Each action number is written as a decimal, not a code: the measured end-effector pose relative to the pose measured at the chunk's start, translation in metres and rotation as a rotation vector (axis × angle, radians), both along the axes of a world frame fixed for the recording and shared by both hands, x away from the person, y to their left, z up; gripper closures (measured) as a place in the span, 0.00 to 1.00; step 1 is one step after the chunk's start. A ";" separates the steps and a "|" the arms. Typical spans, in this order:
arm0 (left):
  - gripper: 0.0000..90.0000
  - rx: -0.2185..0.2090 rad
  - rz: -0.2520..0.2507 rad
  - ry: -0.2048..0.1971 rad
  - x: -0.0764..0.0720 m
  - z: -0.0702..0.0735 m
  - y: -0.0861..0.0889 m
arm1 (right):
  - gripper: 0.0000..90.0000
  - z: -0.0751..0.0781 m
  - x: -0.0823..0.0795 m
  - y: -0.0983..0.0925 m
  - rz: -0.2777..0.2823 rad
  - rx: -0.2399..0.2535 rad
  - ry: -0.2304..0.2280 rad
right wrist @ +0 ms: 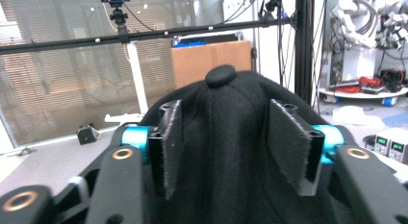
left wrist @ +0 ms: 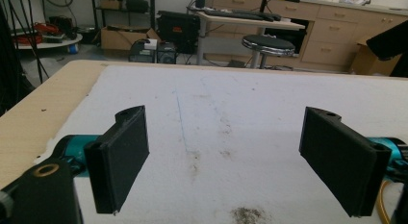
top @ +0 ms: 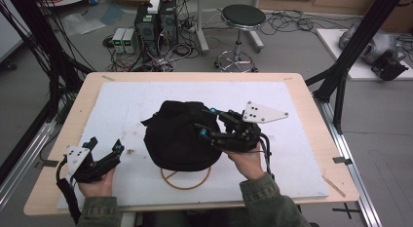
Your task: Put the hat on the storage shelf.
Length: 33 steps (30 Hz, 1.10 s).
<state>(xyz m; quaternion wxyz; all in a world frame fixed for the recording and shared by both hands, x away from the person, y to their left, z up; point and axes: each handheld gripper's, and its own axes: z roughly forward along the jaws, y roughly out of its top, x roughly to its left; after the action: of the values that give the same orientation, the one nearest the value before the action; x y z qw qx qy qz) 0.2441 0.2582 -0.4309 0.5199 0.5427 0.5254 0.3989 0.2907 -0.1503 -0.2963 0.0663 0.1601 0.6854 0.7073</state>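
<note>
A black cap (top: 178, 137) rests in the middle of the white foam board (top: 126, 105), over a wooden ring (top: 187, 184) that peeks out at its near edge. My right gripper (top: 206, 122) is at the cap's right side, its jaws standing apart on either side of the crown. In the right gripper view the cap (right wrist: 226, 152) bulges between the two pads (right wrist: 171, 137), its top button (right wrist: 220, 75) just beyond them; the gripper (right wrist: 227, 108) looks open. My left gripper (top: 105, 144) rests at the board's near left, open, with only bare board between its jaws (left wrist: 223, 137).
The board lies on a light wooden table (top: 87, 90). Beyond the far edge stand a black stool (top: 242, 17), computer boxes (top: 156, 22) and tangled cables on the floor. Black frame posts (top: 341, 85) rise at the table's right and left.
</note>
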 end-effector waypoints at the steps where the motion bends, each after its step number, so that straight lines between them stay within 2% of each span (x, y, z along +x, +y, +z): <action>1: 0.20 0.000 0.000 0.000 0.000 0.000 0.000 | 0.49 0.000 0.000 -0.001 -0.003 0.004 -0.006; 4: 0.20 0.002 0.000 0.000 0.000 0.000 0.000 | 0.44 -0.001 -0.001 -0.003 -0.019 0.027 -0.019; 7: 0.20 0.001 0.000 -0.001 0.000 0.000 0.000 | 0.36 -0.001 -0.002 -0.006 -0.059 0.034 -0.028; 16: 0.20 0.000 -0.004 -0.005 0.000 0.000 -0.002 | 0.24 -0.010 -0.001 -0.024 -0.172 0.027 -0.027; 20: 0.20 0.002 -0.005 -0.004 0.001 0.000 -0.002 | 0.24 -0.013 0.000 -0.032 -0.187 0.020 -0.024; 30: 0.20 0.002 -0.010 -0.005 0.001 0.000 -0.003 | 0.23 -0.018 0.002 -0.054 -0.270 -0.017 -0.026; 33: 0.20 0.001 -0.010 -0.006 0.001 0.000 -0.003 | 0.22 -0.020 0.001 -0.059 -0.294 -0.011 -0.028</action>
<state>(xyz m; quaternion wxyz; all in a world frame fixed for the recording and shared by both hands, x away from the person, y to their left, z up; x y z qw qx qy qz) 0.2451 0.2548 -0.4309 0.5231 0.5446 0.5208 0.3982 0.2921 -0.2097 -0.3164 0.1798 0.2484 0.6574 0.6883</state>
